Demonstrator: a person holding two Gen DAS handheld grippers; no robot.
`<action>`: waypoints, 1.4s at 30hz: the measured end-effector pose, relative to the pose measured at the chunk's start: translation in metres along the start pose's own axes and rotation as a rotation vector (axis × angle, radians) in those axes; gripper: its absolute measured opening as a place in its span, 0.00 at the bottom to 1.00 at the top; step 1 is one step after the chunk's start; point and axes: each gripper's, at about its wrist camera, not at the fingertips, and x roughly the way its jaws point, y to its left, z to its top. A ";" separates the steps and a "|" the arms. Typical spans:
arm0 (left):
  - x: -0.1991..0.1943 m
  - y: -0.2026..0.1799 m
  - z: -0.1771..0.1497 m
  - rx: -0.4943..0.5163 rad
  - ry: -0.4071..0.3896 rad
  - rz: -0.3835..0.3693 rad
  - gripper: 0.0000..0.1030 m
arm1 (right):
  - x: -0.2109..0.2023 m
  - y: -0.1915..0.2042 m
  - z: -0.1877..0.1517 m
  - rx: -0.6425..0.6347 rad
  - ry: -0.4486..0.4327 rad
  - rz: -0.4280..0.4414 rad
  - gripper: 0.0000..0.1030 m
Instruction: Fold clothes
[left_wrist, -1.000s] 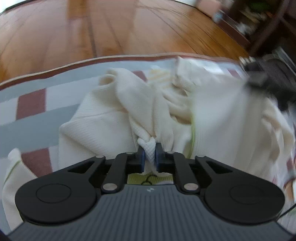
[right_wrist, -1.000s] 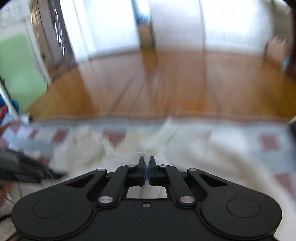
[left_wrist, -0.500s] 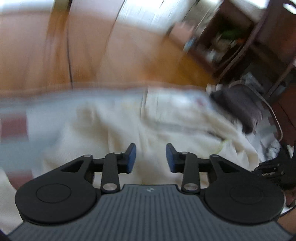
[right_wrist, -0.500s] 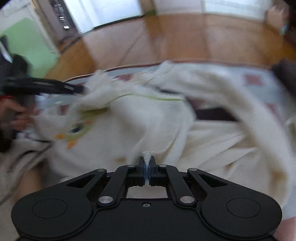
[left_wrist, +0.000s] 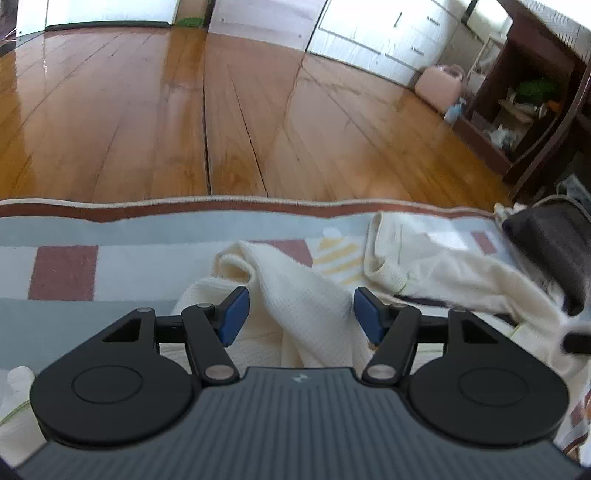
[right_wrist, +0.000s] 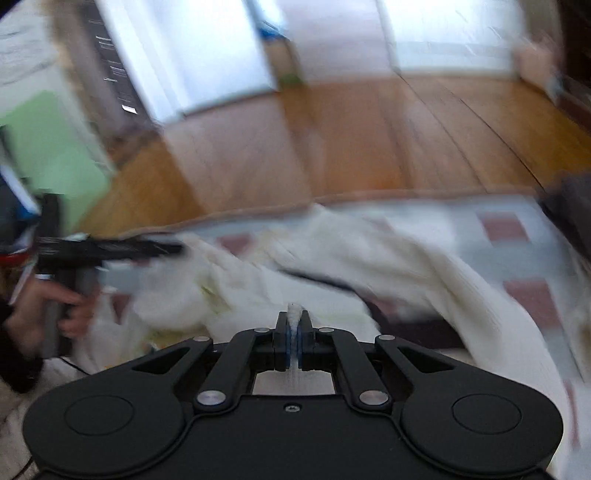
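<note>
So we're working on a patchwork blanket (left_wrist: 122, 254) here, and it's lying on a wooden floor (left_wrist: 236, 110). The cream sweater (left_wrist: 306, 306) is sprawling in a crumpled heap across the blanket, nowhere near folded yet.

Our left gripper (left_wrist: 299, 314) is hanging just over the sweater with its jaws spread wide, and they're gripping nothing. A ridge of the waffle knit is running up between the two blue pads (left_wrist: 232, 315), but they aren't touching it. Further along the blanket from that ridge, one ribbed cuff (left_wrist: 384, 258) is lying open towards the blanket's far edge, and a dark bag (left_wrist: 550, 247) is sitting on the blanket just beside the sweater's far end.

Our right gripper (right_wrist: 294, 332) is doing the opposite: its jaws are pinched tight on a bit of the sweater (right_wrist: 332, 266), and a little tuft of knit is poking up above the pads. That view is really blurry, so we can't tell which part of the sweater it's got. From there a long stretch of fabric is trailing across the blanket (right_wrist: 506, 229). Across the sweater from the right gripper we're seeing a hand (right_wrist: 55, 310) wrapped around the left gripper's handle.
</note>
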 end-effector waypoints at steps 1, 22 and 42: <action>0.001 -0.001 -0.002 0.010 0.001 -0.002 0.48 | 0.005 0.008 -0.001 -0.028 0.002 0.028 0.05; -0.049 -0.048 -0.042 0.185 0.184 -0.237 0.42 | 0.013 0.024 0.010 -0.004 0.268 0.245 0.36; -0.038 0.015 -0.014 -0.166 -0.003 -0.044 0.51 | 0.101 0.023 0.006 0.018 0.328 -0.196 0.14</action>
